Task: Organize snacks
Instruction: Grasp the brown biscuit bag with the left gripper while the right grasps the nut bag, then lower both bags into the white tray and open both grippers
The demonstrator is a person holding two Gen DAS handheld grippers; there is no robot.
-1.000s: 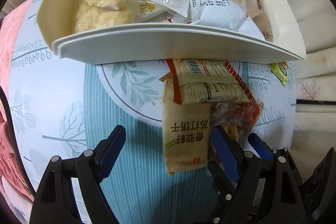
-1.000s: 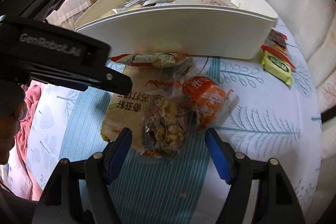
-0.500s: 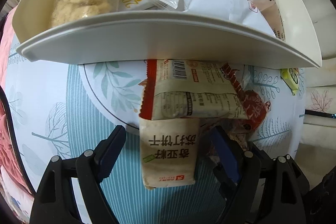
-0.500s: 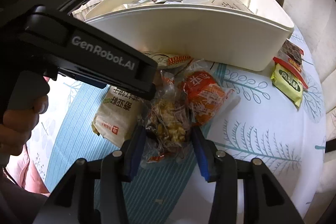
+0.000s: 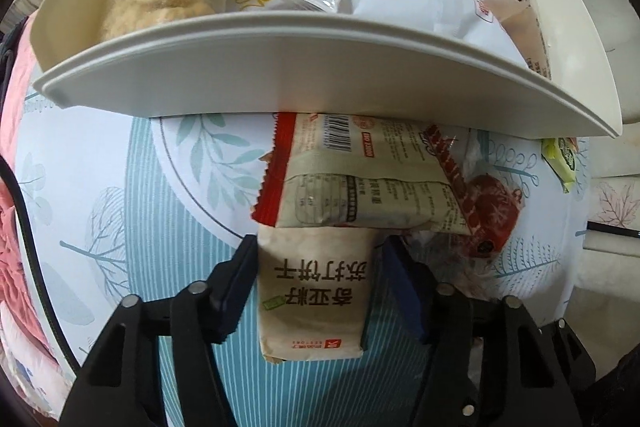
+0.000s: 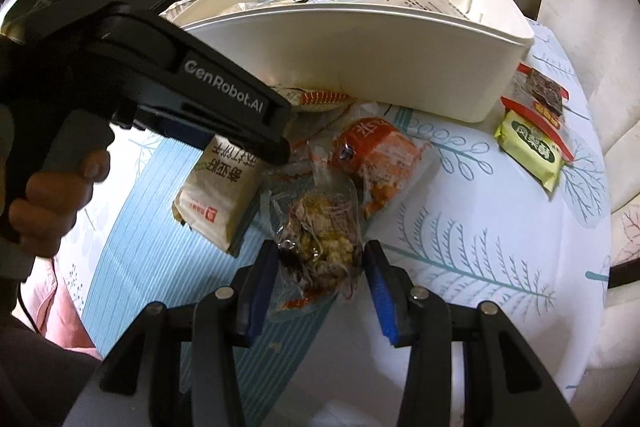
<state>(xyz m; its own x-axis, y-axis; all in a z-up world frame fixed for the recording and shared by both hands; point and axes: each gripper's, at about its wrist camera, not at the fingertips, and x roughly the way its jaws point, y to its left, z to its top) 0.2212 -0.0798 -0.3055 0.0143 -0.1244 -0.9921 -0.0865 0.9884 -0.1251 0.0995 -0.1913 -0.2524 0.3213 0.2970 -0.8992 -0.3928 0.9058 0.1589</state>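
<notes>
Left tongs [image 5: 316, 279]: straddling the beige cracker pack [image 5: 314, 291], pads touching or all but touching its two long sides; clamped, by the look of it, though firm grip not provable. Pack's long axis running straight ahead from the tongs toward the white bin [image 5: 280, 83], near end back between the fingers, far end tucked under a red-edged pack [image 5: 360, 179] lying crosswise just ahead. Flat, paper-like wrap, dark print, small red logo at the near end. Likely to drag the crosswise pack on lifting.

Further right, beyond the tongs: a red wrapper [image 5: 492, 211] half hidden, and a green packet [image 5: 562, 159] off at the bin's right corner.

Right tongs [image 6: 318, 275]: narrowed about the clear bag [image 6: 316, 239] of brown and yellow bits, its near end between the blue pads [image 6: 378, 291]; left pad against the film, right pad maybe a sliver off, so closed or nearly so. Bag's long axis also pointing ahead toward the bin. Crinkly, soft, likely to sag. Cracker pack to the left, orange pack [image 6: 380, 155] ahead-right, green packet and a dark packet [image 6: 540, 91] far right by the bin.

Each pack nearest its own tongs; bin straight ahead of both, rim higher than the packs, so lift before carrying over.
</notes>
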